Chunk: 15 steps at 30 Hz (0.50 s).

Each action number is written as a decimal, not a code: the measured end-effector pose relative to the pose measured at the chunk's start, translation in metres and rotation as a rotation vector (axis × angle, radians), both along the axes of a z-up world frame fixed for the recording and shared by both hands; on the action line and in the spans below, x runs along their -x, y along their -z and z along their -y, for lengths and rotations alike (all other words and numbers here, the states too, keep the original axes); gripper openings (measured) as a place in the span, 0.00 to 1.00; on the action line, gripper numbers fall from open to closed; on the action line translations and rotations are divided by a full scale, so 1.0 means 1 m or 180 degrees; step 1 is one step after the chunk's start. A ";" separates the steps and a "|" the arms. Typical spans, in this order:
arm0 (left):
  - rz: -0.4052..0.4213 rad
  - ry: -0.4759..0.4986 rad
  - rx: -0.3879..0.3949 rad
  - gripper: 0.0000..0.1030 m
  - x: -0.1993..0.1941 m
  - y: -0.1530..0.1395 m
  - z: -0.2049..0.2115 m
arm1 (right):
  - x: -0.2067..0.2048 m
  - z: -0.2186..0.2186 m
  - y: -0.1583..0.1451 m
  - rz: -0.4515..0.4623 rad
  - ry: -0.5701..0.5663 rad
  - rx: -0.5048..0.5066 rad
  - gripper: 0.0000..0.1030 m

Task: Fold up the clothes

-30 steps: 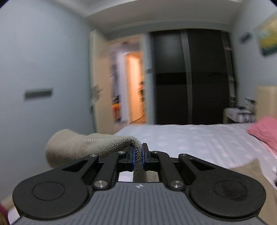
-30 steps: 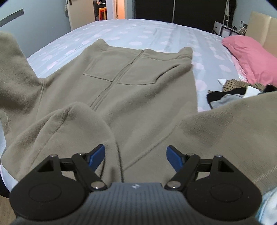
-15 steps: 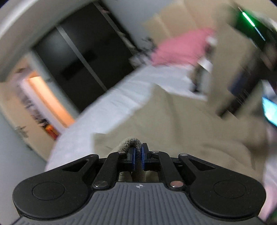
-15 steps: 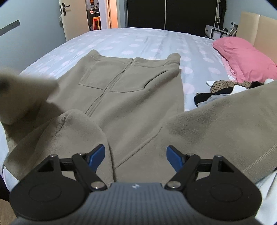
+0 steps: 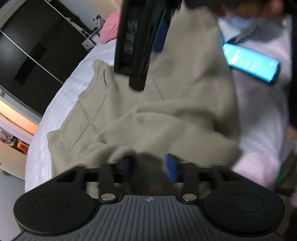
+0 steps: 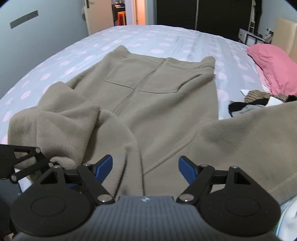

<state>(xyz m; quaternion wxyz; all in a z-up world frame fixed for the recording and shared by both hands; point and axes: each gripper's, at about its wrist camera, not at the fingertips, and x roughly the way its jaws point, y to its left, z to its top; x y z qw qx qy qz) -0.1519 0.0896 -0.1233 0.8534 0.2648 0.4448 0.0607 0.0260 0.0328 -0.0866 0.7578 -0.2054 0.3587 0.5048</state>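
Note:
A beige fleece jacket (image 6: 163, 103) lies front up on the bed, its zip running away from me. Its left sleeve (image 6: 61, 118) lies folded in a heap across the near left of the body; the right sleeve (image 6: 250, 137) stretches out to the near right. My right gripper (image 6: 145, 165) is open and empty, hovering over the jacket's near end. My left gripper (image 5: 148, 165) is open, its blurred fingers just above the folded sleeve (image 5: 167, 129). The left gripper's linkage also shows in the right wrist view (image 6: 24, 159) beside the sleeve's cuff.
The bed has a white sheet with pink dots (image 6: 148, 37). A pink pillow (image 6: 272, 68) and a small pile of dark and striped clothes (image 6: 256, 100) lie at the right. A lit phone (image 5: 250, 63) shows near the person's body. Dark wardrobe (image 6: 204, 16) stands beyond.
My left gripper carried the sleeve from the raised left side across onto the jacket, then opened and let it go. The right gripper stayed open and nearly still.

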 end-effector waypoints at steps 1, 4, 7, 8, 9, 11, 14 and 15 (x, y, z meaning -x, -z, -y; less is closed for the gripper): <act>0.0042 0.0001 0.0136 0.56 0.006 -0.010 0.001 | 0.002 0.000 -0.001 -0.0016 -0.0029 -0.0025 0.78; 0.0146 0.0012 0.0518 0.56 0.018 -0.034 0.003 | 0.008 -0.001 -0.004 -0.0026 -0.0109 -0.0072 0.78; 0.0301 -0.0093 0.0804 0.56 0.035 -0.057 -0.003 | 0.015 -0.003 -0.006 -0.0007 -0.0201 -0.0095 0.78; 0.0353 -0.0147 0.0890 0.56 0.040 -0.063 -0.007 | 0.017 -0.004 -0.006 0.0002 -0.0236 -0.0101 0.78; 0.0406 -0.0219 0.0959 0.56 0.045 -0.069 -0.011 | 0.020 -0.005 -0.006 0.0012 -0.0266 -0.0101 0.78; 0.0514 -0.0441 0.1019 0.56 0.055 -0.078 -0.024 | 0.025 -0.006 -0.007 0.0026 -0.0348 -0.0125 0.78; 0.0600 -0.0932 0.1019 0.57 0.065 -0.083 -0.052 | 0.038 -0.008 -0.010 0.0089 -0.0512 -0.0157 0.78; 0.0594 -0.1136 0.1028 0.57 0.067 -0.082 -0.064 | 0.042 -0.009 -0.009 0.0126 -0.0545 -0.0136 0.78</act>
